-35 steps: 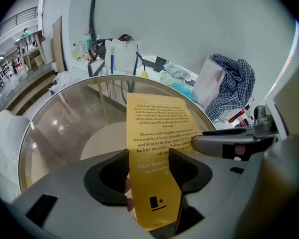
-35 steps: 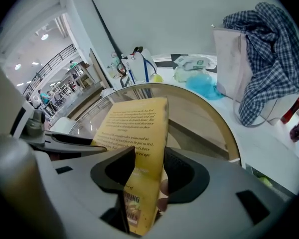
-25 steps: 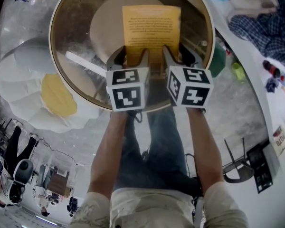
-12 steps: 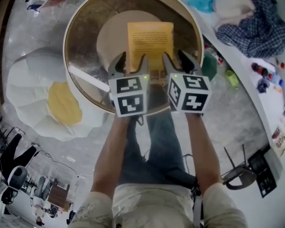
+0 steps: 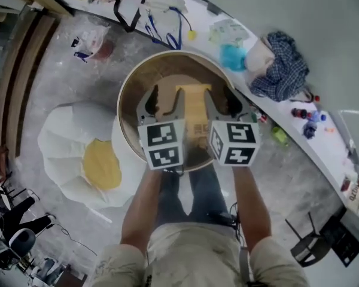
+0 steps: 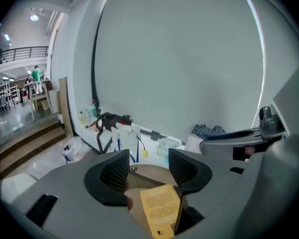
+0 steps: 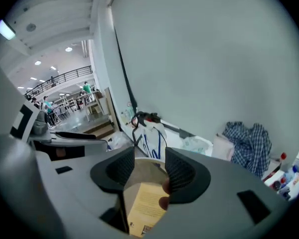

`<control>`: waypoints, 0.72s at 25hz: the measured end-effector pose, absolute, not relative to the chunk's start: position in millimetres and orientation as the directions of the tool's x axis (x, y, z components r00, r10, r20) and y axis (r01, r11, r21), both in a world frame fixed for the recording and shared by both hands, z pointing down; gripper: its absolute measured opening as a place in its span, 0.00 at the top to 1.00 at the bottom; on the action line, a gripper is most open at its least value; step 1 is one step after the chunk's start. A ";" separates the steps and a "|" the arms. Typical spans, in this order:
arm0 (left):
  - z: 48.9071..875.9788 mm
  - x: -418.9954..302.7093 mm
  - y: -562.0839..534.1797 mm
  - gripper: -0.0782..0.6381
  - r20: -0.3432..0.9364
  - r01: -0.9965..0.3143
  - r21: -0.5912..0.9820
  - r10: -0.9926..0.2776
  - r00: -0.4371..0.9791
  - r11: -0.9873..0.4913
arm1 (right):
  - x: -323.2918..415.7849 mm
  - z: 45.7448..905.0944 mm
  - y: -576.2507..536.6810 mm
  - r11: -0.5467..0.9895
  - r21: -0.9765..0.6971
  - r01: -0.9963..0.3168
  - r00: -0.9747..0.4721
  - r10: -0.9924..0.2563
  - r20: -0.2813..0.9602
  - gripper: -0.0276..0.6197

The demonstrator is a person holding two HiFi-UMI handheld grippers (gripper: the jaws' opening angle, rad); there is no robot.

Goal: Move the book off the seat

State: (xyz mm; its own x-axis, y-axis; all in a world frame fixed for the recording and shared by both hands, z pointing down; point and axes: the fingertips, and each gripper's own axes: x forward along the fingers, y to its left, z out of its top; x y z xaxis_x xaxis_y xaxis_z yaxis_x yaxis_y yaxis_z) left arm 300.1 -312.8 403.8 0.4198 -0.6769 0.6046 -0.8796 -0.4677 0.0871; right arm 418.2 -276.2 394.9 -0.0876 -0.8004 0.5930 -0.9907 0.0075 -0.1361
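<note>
Head view: I see the left tool point(image 5: 166, 97) and the right tool point(image 5: 220, 97) side by side over the round seat point(image 5: 127, 94), both w/ jaws apart. The yellow book point(image 5: 194, 106) is on the seat's pale cushion and shows in the gap between the two tools; if a tool touches it, I cannot tell here. On the floor at left lies a white egg-shape cushion point(image 5: 60, 142) w/ a yellow middle. Behind the seat runs a curved white bench point(image 5: 326, 147) w/ a checked cloth point(image 5: 280, 64) on it

Left gripper view: the left tool point(image 6: 149, 171) is wide, w/ nothing between the jaws. The book point(image 6: 160, 210) is lower, beyond them, nearer to the right-hand jaw

Right gripper view: the right tool point(image 7: 148, 171) is wide also and holds nothing. The book point(image 7: 147, 208) shows under the gap, approx. centred, and the checked cloth point(image 7: 246, 138) is far behind at right
</note>
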 end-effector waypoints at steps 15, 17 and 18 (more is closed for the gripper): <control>73.0 246.9 -293.5 0.54 0.060 -0.871 -0.069 -0.873 0.484 -0.487 | 352.7 57.4 -247.1 0.089 0.014 -0.996 -0.088 -0.995 0.043 0.66; 54.7 238.5 -282.9 0.54 0.009 -0.875 -0.093 -0.879 0.477 -0.475 | 342.0 42.1 -238.7 0.110 0.045 -0.993 -0.110 -0.994 0.005 0.66; 47.5 236.0 -277.8 0.54 -0.014 -0.876 -0.103 -0.880 0.474 -0.471 | 337.9 36.7 -235.7 0.118 0.061 -0.991 -0.119 -0.993 -0.008 0.66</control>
